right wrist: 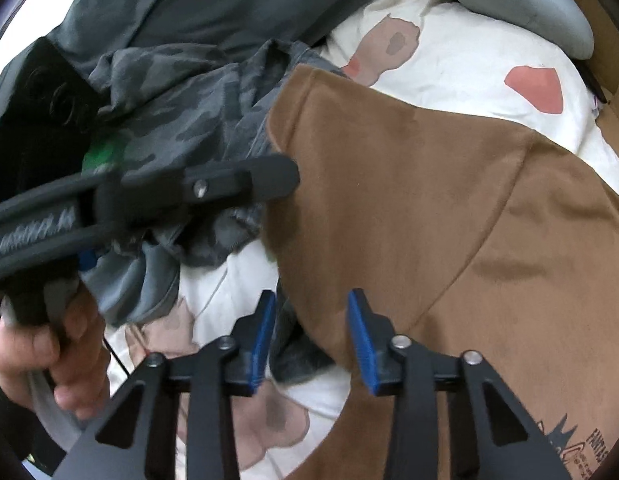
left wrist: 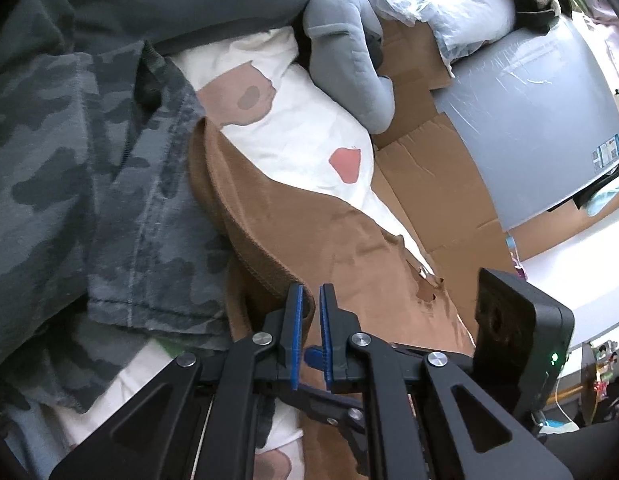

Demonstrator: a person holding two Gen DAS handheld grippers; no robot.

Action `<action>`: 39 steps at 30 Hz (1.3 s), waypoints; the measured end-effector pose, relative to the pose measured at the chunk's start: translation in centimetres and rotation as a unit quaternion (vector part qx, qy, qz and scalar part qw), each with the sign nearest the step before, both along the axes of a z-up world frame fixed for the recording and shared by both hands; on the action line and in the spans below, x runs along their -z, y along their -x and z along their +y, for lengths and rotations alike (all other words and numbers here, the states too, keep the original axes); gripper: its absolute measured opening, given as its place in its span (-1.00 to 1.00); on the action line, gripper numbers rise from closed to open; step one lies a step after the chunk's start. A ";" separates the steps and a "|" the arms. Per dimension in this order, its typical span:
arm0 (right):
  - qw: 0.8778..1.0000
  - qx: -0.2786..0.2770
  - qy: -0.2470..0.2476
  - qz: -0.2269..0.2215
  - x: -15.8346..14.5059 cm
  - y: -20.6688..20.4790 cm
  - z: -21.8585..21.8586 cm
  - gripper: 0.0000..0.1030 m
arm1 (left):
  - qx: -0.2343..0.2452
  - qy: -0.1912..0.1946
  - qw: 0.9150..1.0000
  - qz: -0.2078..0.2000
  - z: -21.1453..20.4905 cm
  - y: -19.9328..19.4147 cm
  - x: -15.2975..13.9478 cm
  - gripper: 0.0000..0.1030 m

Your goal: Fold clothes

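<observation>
Now the brown sweatshirt (right wrist: 409, 208) lies soft and rumpled on the white quilt (right wrist: 449, 60) — left tongs (left wrist: 311, 300) pinch its hem, right tongs (right wrist: 311, 308) apart.

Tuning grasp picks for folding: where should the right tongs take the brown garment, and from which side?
Grip the brown garment at its near left edge, where it overlaps the white patterned bedding. The right tongs are open and already straddle that edge; come straight forward and low. The camo garment crowds the edge further up, so stay near.
</observation>
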State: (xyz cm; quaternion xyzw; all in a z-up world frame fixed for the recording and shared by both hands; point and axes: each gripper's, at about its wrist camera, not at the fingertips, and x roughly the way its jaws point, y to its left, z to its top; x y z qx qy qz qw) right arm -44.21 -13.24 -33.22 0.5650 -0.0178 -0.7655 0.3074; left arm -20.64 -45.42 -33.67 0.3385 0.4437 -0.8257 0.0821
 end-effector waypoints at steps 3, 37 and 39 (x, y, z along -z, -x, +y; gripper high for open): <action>1.000 0.009 0.013 0.003 0.0 0.5 0.0 -0.43 | -0.004 -0.003 1.000 0.003 -0.2 0.2 -0.1 -0.85; 0.995 0.039 0.072 -0.050 1.3 2.1 1.3 -0.95 | -0.086 -0.058 0.995 -0.006 2.5 -2.2 3.5 0.09; 0.995 0.040 0.073 -0.052 1.5 2.1 1.2 -0.95 | -0.089 -0.052 0.995 -0.004 2.5 -2.0 3.8 0.08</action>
